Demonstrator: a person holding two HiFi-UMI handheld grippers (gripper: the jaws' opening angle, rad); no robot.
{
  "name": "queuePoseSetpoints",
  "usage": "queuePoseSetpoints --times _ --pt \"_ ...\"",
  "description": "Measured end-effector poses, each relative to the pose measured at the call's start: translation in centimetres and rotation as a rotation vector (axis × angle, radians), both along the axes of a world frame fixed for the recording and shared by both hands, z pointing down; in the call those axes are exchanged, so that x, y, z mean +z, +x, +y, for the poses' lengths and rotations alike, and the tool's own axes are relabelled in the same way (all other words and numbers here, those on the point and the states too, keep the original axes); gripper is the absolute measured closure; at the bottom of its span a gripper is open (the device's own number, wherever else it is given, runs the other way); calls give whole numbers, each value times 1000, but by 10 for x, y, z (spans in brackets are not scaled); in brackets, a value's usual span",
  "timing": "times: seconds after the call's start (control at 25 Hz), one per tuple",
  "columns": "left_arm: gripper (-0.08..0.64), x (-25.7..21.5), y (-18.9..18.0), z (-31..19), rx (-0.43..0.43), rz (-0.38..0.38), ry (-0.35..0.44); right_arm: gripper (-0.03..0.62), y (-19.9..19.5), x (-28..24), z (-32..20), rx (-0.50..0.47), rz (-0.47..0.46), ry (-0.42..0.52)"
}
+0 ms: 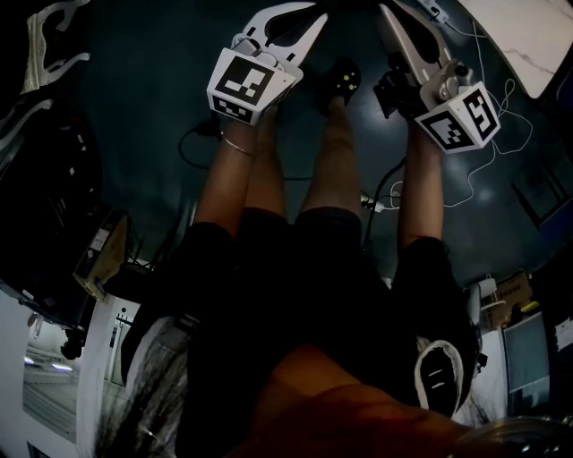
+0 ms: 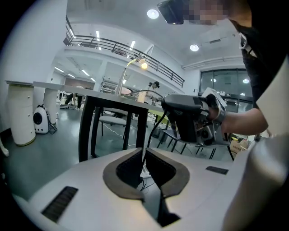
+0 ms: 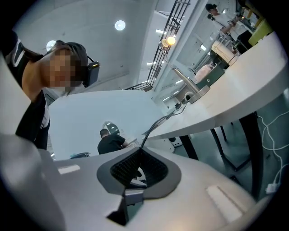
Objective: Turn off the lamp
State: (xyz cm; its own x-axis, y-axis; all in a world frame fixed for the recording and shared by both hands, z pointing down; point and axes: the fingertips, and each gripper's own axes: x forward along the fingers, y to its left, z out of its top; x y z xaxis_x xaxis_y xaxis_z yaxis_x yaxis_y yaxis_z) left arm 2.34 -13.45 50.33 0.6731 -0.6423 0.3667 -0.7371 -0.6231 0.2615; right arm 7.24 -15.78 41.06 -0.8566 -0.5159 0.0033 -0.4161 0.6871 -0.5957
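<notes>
Left arm (image 1: 228, 174): is stretching forward beside the legs, with a thin bracelet at the wrist

Left gripper (image 1: 304, 22): is pointing away from the body and tipping a little downward over the dark floor (image 1: 134, 98), with its marker cube facing the head camera

Left jaws: are standing a thin slit apart and gripping nothing; only floor and a cord are showing through the gap

Right arm (image 1: 421, 197): is reaching forward on the other side of the legs, roughly parallel to the left arm

Right hand (image 2: 232, 121): is wrapping round the body of its gripper, as seen from the left gripper view

Right gripper (image 1: 398, 31): is being held about level and rolled to one side, so its view is showing the table (image 3: 239, 85) slanting

Right jaws: are meeting at the tips and holding nothing

Lamp (image 3: 170, 41): is standing on the white table top ahead of both grippers and well apart from them, with neither gripper touching it

Lamp's look: the round head is glowing warm yellow on a slim bent stem that is rising from a small base

Cable (image 3: 158, 122): is running along the table from the base towards the right gripper's camera
</notes>
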Motion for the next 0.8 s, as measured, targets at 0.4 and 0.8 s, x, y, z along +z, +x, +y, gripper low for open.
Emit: queuePoseSetpoints --times 0.4,0.8 --pt "486 17 21 -6 95 -27 -27 577 -1 -15 5 -26 -77 -23" --pt "486 40 39 -16 172 -84 -15 575 -5 -22 6 -54 -101 -27"
